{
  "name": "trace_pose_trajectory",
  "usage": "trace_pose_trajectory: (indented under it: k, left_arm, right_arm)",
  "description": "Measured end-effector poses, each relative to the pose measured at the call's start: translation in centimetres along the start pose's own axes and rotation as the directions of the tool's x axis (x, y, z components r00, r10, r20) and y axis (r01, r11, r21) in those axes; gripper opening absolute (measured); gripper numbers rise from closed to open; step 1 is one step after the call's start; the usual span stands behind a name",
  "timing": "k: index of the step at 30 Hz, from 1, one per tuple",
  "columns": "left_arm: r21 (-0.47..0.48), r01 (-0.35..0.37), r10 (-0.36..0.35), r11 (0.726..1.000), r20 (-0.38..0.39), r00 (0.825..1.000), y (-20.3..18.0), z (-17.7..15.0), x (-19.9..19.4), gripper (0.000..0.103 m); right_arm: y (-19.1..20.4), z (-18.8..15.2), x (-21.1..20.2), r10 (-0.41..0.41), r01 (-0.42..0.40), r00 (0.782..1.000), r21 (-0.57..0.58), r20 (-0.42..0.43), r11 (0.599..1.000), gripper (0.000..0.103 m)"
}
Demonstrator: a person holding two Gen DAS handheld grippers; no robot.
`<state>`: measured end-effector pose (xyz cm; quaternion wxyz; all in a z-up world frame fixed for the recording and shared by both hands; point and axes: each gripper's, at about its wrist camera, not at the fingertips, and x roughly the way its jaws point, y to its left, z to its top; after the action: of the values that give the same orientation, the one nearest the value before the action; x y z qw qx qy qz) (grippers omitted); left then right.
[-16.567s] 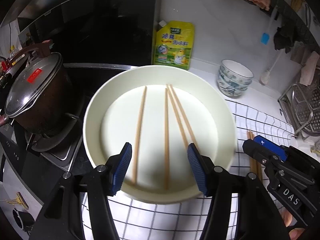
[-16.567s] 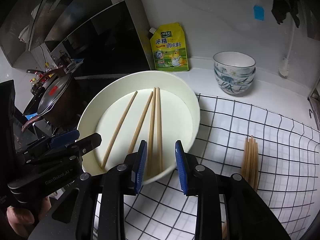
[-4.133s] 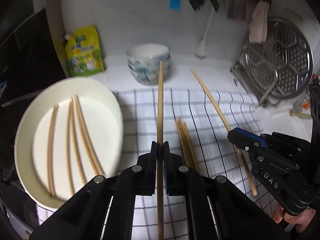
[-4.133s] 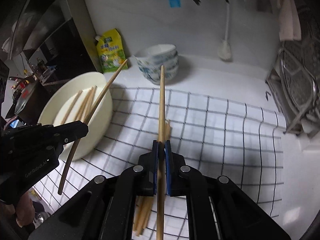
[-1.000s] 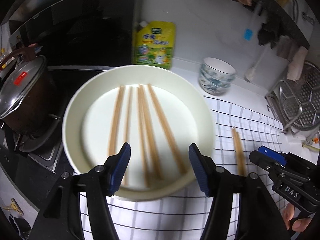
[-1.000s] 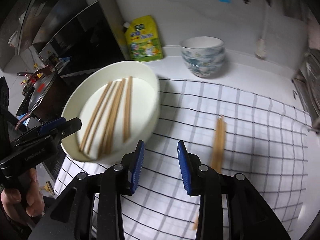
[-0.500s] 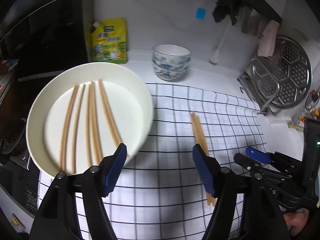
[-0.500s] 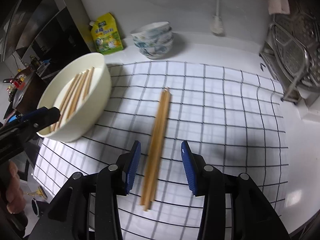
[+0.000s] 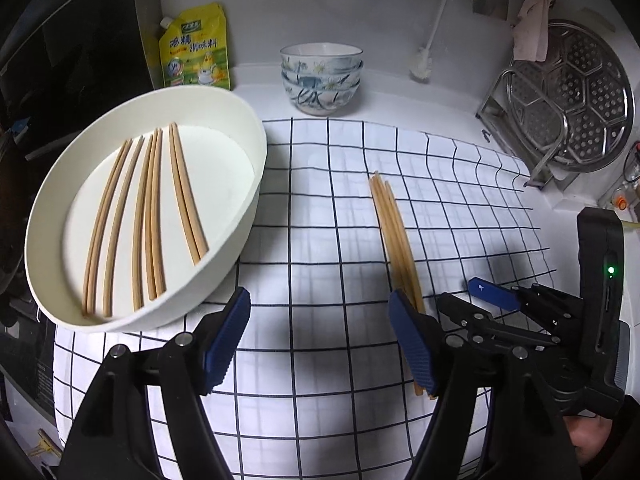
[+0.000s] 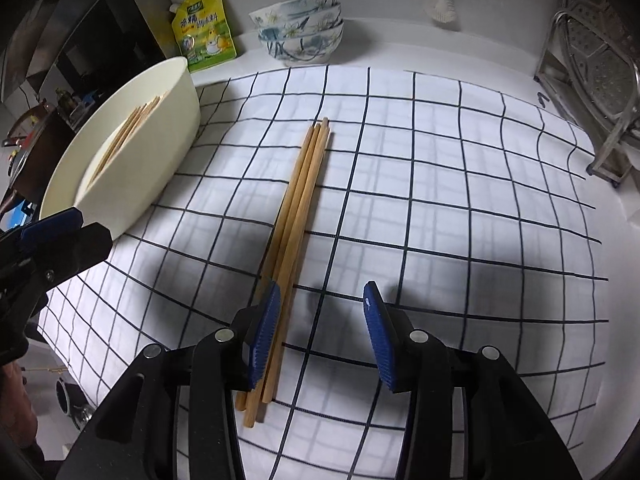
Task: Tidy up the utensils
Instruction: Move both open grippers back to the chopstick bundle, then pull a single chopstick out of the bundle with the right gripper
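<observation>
Several wooden chopsticks (image 9: 148, 216) lie in a wide cream bowl (image 9: 256, 184) at the left of a checked cloth (image 9: 320, 208). A bundle of chopsticks (image 9: 394, 232) lies on the cloth to the right; it also shows in the right wrist view (image 10: 298, 208), with the bowl (image 10: 160, 128) at the left. My left gripper (image 9: 320, 340) is open and empty above the cloth, between bowl and bundle. My right gripper (image 10: 320, 328) is open and empty, its left finger over the bundle's near end. It shows in the left wrist view (image 9: 492, 292) at the right.
A stack of patterned bowls (image 9: 322, 76) and a yellow seasoning pouch (image 9: 196, 50) stand at the back wall. A metal rack with a steamer tray (image 9: 572, 96) stands at the right. A dish brush (image 9: 424, 68) leans on the wall. A black stove area is at the left.
Both grippers have swung right from over the bowl toward the bundle on the cloth. The right gripper has come lower and closer to the bundle's near end. Both stay open.
</observation>
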<state>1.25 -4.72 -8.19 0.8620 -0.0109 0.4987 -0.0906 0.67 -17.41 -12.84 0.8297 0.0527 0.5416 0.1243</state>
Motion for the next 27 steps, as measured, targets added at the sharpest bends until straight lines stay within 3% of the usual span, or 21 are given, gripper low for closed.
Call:
trace_pose_trajectory:
  k: [10, 27]
  left_arm:
    - [-0.004, -0.015, 0.014, 1.0, -0.025, 1.0, 0.2, -0.9, 1.2, 0.07]
    - [-0.013, -0.029, 0.029, 0.999, -0.038, 0.999, 0.4, -1.5, 1.8, 0.071]
  right_arm:
    - [0.1, -0.3, 1.8, -0.04, 0.04, 0.999, -0.033, -0.004, 0.999, 0.042]
    - [1.5, -0.2, 2.5, -0.013, 0.013, 1.0, -0.056, -0.007, 0.998, 0.042]
